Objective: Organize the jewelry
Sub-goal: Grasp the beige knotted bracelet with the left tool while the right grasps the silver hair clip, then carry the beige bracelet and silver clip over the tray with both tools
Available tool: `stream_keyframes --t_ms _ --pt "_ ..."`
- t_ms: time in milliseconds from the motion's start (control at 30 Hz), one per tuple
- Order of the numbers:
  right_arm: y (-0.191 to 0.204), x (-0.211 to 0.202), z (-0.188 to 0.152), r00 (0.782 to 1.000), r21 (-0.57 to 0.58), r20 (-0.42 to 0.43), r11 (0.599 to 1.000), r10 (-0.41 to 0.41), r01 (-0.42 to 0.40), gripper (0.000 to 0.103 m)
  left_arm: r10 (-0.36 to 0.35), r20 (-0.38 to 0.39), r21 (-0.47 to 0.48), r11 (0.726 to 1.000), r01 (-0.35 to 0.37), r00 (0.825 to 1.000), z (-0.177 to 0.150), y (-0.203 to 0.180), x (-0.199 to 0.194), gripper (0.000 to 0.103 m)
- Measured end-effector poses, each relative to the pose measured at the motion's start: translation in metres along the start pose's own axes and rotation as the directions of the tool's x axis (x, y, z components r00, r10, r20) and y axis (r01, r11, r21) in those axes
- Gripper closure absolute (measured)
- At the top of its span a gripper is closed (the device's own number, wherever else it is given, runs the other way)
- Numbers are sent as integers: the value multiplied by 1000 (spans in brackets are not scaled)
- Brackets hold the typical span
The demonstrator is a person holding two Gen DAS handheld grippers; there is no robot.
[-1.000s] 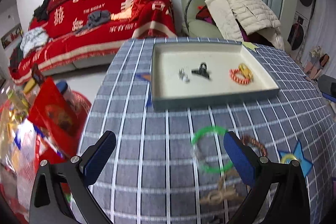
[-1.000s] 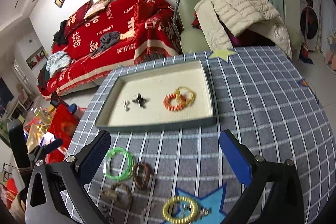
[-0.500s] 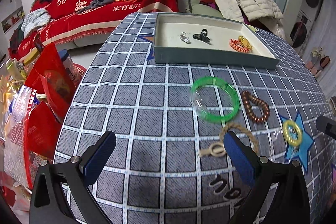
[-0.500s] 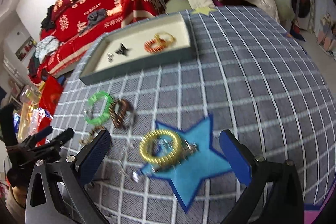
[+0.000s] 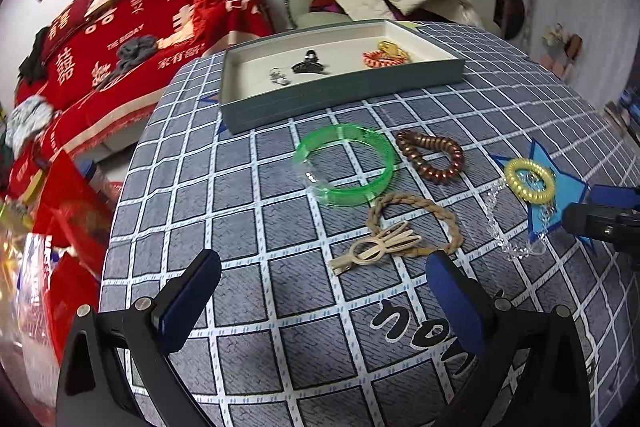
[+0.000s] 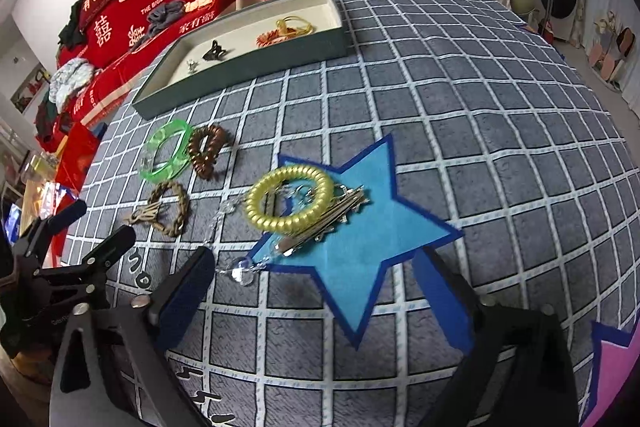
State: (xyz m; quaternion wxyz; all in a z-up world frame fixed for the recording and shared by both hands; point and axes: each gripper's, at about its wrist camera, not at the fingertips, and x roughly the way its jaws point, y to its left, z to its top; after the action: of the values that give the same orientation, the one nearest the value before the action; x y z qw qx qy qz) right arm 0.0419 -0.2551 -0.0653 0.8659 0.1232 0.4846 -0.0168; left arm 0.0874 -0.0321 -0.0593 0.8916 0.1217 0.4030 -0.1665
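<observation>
Both grippers hang over the checked tablecloth (image 5: 256, 187) with their blue fingers spread wide apart and nothing between them: the left gripper (image 5: 320, 303) has the tan hair clip (image 5: 376, 247) and braided cord loop (image 5: 416, 223) at about one o'clock, the green bangle (image 5: 346, 165) and brown coil tie (image 5: 434, 155) beyond. The right gripper (image 6: 316, 291) sits low over the blue star patch (image 6: 360, 239), the yellow coil tie (image 6: 290, 203) and silver clips (image 6: 340, 207) at twelve o'clock. The tray (image 6: 256, 61), at eleven o'clock from there, holds a black claw clip (image 6: 214, 51) and orange and yellow ties (image 6: 280, 31).
</observation>
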Motion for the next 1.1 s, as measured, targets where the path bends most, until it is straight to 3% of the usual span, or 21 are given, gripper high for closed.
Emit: stream_keyframes --t_ms 33,100,267,333,467,533,667,767,833,900,1100 --pt "1 1 0 1000 0 1 1000 -5 5 12 0 1 6 1000 0 1000 0 0 0 0" --pt "2 3 0 1000 4 1 1000 -14 14 28 -1 1 19 1000 1 1000 1 -1 2 0" --pt "7 9 1 1000 0 -1 1000 -23 23 43 -18 -14 31 999 19 1000 3 -2 10 0" --pt "9 10 1 1000 -6 4 1000 -27 27 48 -27 -22 42 999 28 999 4 -3 13 6" --pt "8 10 1 1000 -10 8 1000 -24 24 69 -41 -21 60 997 43 999 2 -8 13 6" --pt "4 9 0 1000 -3 4 1000 -7 7 78 -52 -25 72 996 53 998 1 -11 14 18" --pt "-5 6 -5 1000 -2 4 1000 1 -1 89 -68 -25 88 994 70 997 0 -16 13 24" --pt "-11 3 -7 1000 7 7 1000 1 -1 91 -88 -27 101 991 91 996 0 -21 12 36" --pt "-15 2 -8 1000 9 9 1000 -4 4 92 -106 -30 107 988 109 994 0 -23 12 65" --pt "-18 0 -8 1000 9 12 1000 -13 13 92 -107 -32 108 988 110 994 0 -24 11 72" --pt "-26 -3 -10 999 13 18 999 -44 44 93 -121 -33 42 992 122 992 -6 -16 8 72"
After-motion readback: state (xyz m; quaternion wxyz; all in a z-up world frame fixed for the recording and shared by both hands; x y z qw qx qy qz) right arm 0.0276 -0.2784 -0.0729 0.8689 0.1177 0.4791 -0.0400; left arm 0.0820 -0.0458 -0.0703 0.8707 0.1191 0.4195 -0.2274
